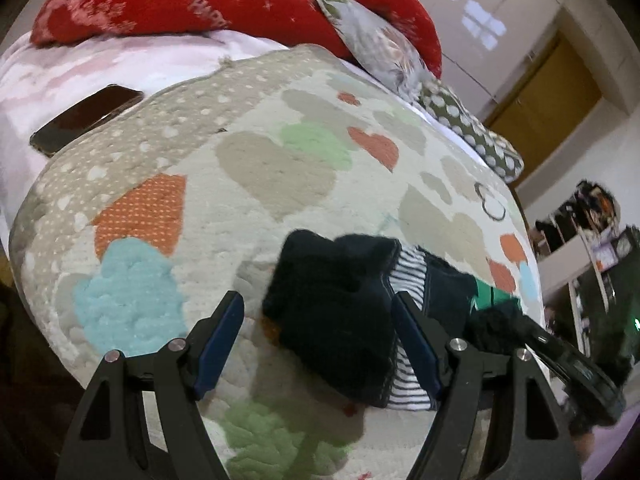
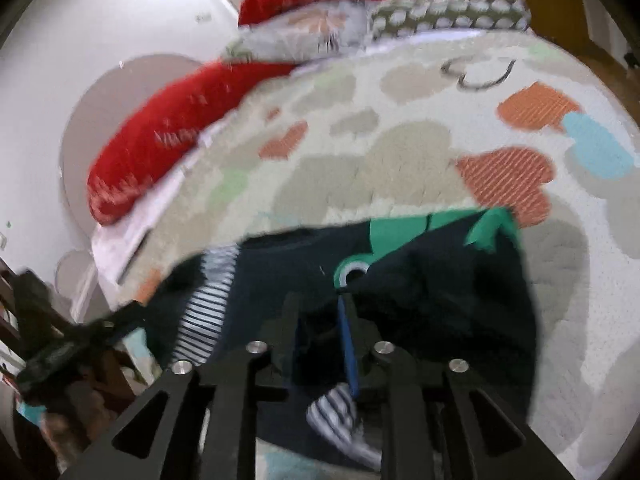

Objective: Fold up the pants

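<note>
Pants (image 1: 336, 312) lie bunched on the bed (image 1: 248, 208) at my 12 o'clock, folding barely begun; my right gripper (image 2: 344, 320) pinches them, left gripper (image 1: 318, 340) gapes empty.

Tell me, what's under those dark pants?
The pants lie on a heart-patterned blanket that shows all around them. A striped lining peeks out at one edge. Anything beneath the fabric is covered.
</note>
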A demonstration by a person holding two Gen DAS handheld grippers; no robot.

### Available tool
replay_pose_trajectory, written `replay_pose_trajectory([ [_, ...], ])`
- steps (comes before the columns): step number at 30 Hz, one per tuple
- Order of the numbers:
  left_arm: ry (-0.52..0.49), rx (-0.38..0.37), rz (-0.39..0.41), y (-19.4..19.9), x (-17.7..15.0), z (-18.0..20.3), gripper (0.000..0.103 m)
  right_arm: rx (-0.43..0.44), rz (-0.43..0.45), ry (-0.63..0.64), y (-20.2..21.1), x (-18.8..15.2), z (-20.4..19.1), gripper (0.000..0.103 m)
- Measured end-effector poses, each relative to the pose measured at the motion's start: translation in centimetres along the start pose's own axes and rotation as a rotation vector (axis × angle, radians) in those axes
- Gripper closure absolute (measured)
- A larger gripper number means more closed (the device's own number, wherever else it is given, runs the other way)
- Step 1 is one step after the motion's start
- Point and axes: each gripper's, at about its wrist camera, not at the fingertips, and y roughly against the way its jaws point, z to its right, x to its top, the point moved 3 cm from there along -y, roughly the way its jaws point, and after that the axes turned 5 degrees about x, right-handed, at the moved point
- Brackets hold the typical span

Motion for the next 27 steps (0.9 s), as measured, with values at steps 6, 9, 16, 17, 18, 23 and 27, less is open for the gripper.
replay_pose_trajectory([
  [6, 0.015, -0.004, 0.006, 0.1, 0.0, -0.3, 0.028, -0.19, 0.148, 0.078, 4.8, -1.3, -0.5, 0.065],
  [9, 0.027, -0.001, -0.006, -0.3, 0.1, -0.7, 0.028, -0.237, 0.157, 0.057, 5.5, -2.3, 0.2, 0.064],
  [16, 0.103, 0.007, -0.041, -1.6, -0.3, -3.4, 0.028, -0.228, 0.092, 0.082, 4.5, -1.5, -0.9, 0.059],
  [17, 0.108, -0.003, -0.052, -1.9, -0.5, -3.7, 0.028, -0.216, 0.081, 0.091, 4.1, -1.4, -1.5, 0.057],
  [18, 0.11, -0.011, -0.058, -2.1, -0.6, -3.9, 0.036, -0.196, 0.063, 0.103, 3.6, -1.2, -2.3, 0.056],
  [23, 0.137, -0.05, -0.064, -1.9, -0.8, -5.7, 0.05, -0.075, -0.056, 0.189, -0.8, 0.0, -7.9, 0.044],
  [27, 0.191, -0.08, -0.044, -0.7, -0.3, -8.0, 0.049, 0.021, -0.212, 0.245, -6.4, 0.3, -13.1, 0.042],
])
